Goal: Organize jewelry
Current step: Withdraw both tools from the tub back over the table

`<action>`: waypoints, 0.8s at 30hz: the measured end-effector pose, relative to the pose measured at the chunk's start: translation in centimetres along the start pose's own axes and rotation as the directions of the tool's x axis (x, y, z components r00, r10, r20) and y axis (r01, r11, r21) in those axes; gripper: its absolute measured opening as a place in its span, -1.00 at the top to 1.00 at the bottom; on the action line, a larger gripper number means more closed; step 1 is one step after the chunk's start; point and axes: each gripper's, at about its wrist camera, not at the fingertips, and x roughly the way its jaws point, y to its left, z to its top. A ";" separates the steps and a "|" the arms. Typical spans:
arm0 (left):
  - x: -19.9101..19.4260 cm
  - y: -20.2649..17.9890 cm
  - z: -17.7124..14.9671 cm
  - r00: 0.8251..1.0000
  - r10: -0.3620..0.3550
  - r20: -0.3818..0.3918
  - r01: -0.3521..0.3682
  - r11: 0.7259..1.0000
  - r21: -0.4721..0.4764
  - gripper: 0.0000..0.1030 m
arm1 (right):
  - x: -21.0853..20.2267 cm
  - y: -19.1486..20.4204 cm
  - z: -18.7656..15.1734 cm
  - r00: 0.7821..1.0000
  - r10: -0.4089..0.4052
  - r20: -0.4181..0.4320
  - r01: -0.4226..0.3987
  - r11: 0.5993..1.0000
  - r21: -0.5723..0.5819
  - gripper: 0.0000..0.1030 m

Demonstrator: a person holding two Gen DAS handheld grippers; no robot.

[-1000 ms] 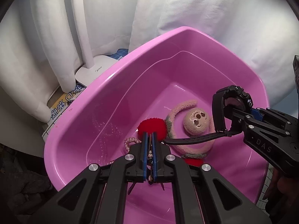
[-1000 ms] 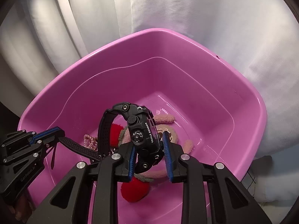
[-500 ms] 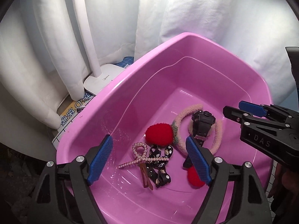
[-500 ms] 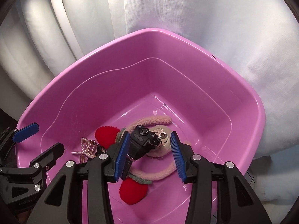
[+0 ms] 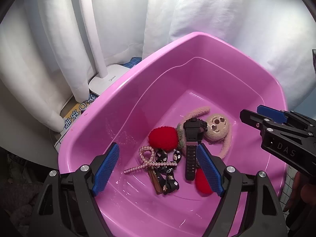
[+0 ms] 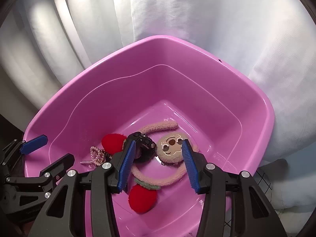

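Observation:
A pink tub (image 5: 122, 90) (image 6: 262, 106) holds the jewelry. A black watch (image 5: 192, 138) (image 6: 145, 144) lies on a beige fuzzy headband with a monkey face (image 5: 217, 127) (image 6: 171, 148) and red pompoms (image 5: 163, 138) (image 6: 113, 143). A pearl bow clip (image 5: 147, 159) (image 6: 96, 156) and a black patterned ribbon clip (image 5: 167, 169) lie beside them. My left gripper (image 5: 158, 166) is open and empty above the tub's near side. My right gripper (image 6: 158, 165) is open and empty above the headband.
White curtains (image 5: 217, 9) hang behind the tub. A white lamp base and stem (image 5: 107, 79) stand at the tub's left, next to a printed box (image 5: 77, 114). A gridded surface (image 6: 264, 179) shows at the right.
Both grippers opened. The right one let the black watch drop onto the headband, the left one let the clips go into the tub. Both then drew back.

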 end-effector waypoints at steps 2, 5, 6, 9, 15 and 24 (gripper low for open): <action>-0.2 -0.1 -0.1 1.000 0.000 0.003 0.000 1.000 0.000 -0.53 | 0.0 0.0 0.0 1.000 0.003 0.003 -0.003 1.000 -0.001 0.09; -0.5 -0.3 -0.2 1.000 0.001 0.009 -0.001 1.000 0.000 -0.53 | -0.2 0.0 -0.1 1.000 0.006 0.008 -0.006 1.000 0.000 0.09; -0.6 -0.3 -0.2 1.000 0.001 0.011 -0.001 1.000 -0.001 -0.53 | -0.3 0.0 -0.2 1.000 0.007 0.011 -0.007 1.000 0.000 0.09; -0.9 -0.3 -0.3 1.000 0.004 0.015 -0.004 1.000 -0.003 -0.53 | -0.4 0.0 -0.3 1.000 0.011 0.015 -0.011 1.000 0.001 0.09; -1.3 -0.3 -0.5 1.000 0.009 0.019 -0.009 1.000 -0.009 -0.53 | -0.4 0.2 -0.8 1.000 0.023 0.013 -0.023 1.000 -0.002 0.09; -2.8 0.1 -0.9 0.999 0.009 0.044 -0.008 1.000 -0.017 -0.53 | -1.1 0.1 -1.6 0.998 0.052 0.037 -0.052 0.998 0.025 0.01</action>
